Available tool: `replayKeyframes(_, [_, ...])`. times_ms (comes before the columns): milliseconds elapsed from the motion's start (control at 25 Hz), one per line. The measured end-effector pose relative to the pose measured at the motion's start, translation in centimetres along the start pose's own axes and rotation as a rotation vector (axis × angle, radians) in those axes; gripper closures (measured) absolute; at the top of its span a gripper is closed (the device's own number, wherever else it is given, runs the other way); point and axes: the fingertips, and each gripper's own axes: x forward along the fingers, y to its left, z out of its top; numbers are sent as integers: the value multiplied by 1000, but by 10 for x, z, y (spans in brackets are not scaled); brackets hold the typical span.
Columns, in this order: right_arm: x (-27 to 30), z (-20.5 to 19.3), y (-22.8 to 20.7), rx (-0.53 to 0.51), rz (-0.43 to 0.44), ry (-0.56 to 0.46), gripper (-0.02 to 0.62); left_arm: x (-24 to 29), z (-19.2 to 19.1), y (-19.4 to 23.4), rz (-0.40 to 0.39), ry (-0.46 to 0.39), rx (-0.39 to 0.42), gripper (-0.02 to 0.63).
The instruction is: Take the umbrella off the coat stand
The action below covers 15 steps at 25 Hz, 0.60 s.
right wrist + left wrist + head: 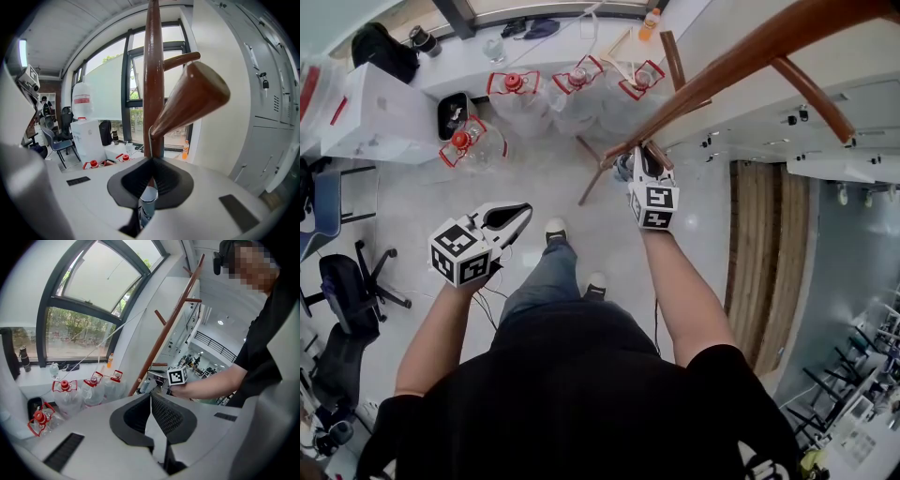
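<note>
So the umbrella [146,206] hasn't left the coat stand [750,52] yet. It's a small folded one, hanging by a thin loop [150,138] hooked over a peg [192,101], right where the peg meets the pole [153,70]. In the right gripper view its silvery end pokes out just under the jaws, tight against the pole.

Right gripper [151,161] is up at that spot with its jaws pressed together. The loop comes straight up out of where the pads meet, so it looks like they're pinching it, though it's too thin to be totally sure. In the head view that gripper sits right against the stand, with the grey-blue umbrella just left of its tip.

Left gripper [525,210] is held back nearer the body, well apart from the stand. Its jaws are closed tip to tip with nothing in them, and it's aimed toward the other hand.

Other stuff: a row of big water jugs [572,89] with red handles by the window ledge, plus a white box [370,112] and an office chair [347,291] off to the left
</note>
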Motion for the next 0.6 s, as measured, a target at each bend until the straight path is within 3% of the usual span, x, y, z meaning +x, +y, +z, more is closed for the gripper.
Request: replayKeyframes(600, [-11, 2, -1, 1, 23, 6, 588, 0, 1, -10, 11, -9, 8, 580])
